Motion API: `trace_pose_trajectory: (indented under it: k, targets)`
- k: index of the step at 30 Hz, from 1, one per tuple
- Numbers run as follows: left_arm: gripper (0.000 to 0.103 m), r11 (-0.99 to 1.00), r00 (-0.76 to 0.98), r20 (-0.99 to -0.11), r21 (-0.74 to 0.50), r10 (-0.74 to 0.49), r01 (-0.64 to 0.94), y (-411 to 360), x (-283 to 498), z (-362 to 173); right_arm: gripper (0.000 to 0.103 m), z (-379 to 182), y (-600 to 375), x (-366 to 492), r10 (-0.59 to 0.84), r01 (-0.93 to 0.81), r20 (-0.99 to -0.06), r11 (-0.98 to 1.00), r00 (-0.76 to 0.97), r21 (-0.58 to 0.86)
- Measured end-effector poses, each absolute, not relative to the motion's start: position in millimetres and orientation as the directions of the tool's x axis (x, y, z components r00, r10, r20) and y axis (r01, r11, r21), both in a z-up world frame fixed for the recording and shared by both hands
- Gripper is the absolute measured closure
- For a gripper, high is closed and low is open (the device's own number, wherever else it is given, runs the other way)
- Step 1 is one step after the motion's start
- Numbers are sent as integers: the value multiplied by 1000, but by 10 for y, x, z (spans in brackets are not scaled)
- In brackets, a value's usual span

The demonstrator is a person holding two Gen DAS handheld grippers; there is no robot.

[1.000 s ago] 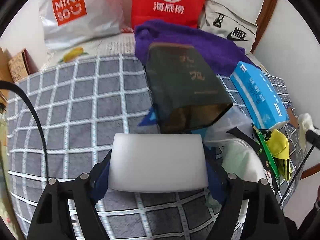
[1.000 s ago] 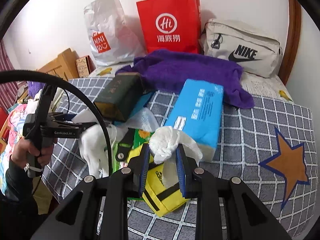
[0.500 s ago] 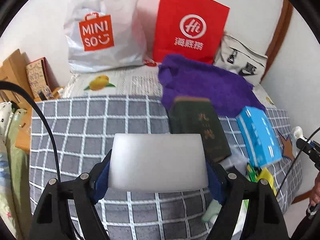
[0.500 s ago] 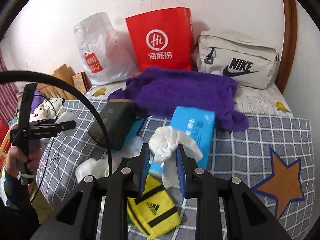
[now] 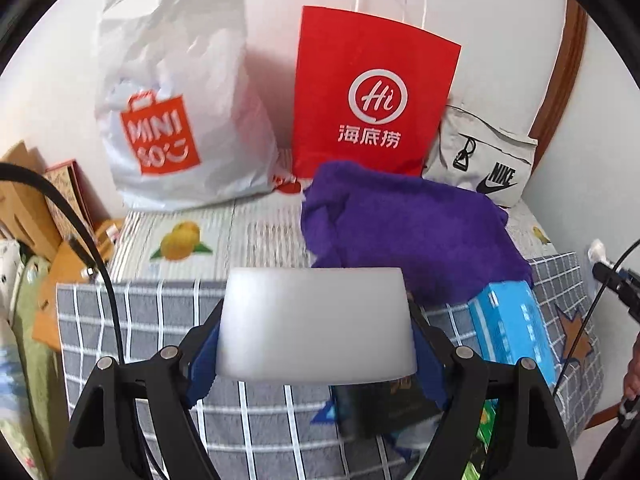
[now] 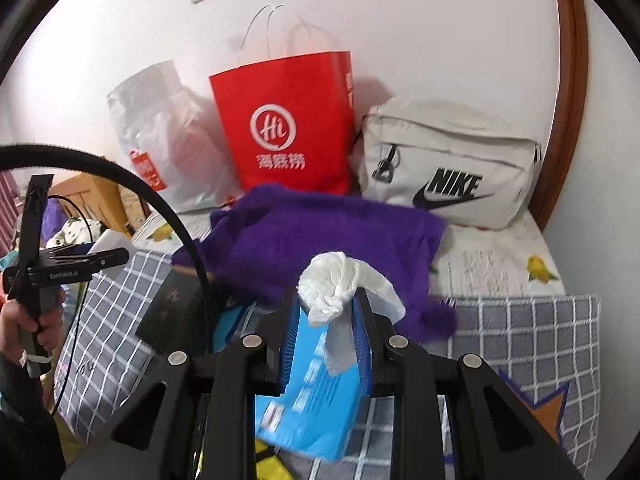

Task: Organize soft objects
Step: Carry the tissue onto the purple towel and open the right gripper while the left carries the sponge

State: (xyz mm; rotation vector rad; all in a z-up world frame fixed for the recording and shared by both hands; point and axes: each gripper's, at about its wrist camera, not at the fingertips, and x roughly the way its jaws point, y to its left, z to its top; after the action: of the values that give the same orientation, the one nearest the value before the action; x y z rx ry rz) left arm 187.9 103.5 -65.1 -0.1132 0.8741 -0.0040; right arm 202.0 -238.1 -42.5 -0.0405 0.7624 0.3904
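Two soft things are picked up: the left gripper [image 5: 316,360] squeezes a white block [image 5: 316,324], maybe foam, and the right gripper [image 6: 326,316] pinches a white wad [image 6: 334,284]. Both hang above the bed [image 6: 532,344], not yet put away; the purple towel [image 6: 320,236] lies loose.

The left hand-held gripper [image 5: 316,330] is clamping a white block [image 5: 316,320] between wide-set jaws. The right hand-held gripper [image 6: 326,320] is pinching a crumpled white bag [image 6: 334,284]. A hand [image 6: 24,320] is gripping the left handle.

left wrist: above bed, facing wall | right wrist: likewise | shared: red bag [image 5: 372,96]
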Motion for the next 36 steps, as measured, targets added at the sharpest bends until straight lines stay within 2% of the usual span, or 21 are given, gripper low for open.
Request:
trace_pose_trajectory:
  k: [8, 16, 29, 36]
  targets:
    - [23, 998, 665, -747, -51, -7, -47, 877, 2216, -536, 77, -379, -2397, 2457, 316, -333, -674, 937, 668, 110]
    - [23, 998, 686, -727, -53, -8, -44, 803, 2481, -489, 77, -540, -2395, 2940, 298, -313, -700, 943, 649, 112]
    - [23, 996, 625, -778, -87, -62, -9, 734, 2941, -755, 77, -1206, -2210, 3712, 252, -281, -795, 954, 552, 108]
    - [23, 993, 583, -807, -116, -99, 8, 673, 3193, -939, 77, -1570, -2148, 4068, 185, -259, -842, 964, 507, 56]
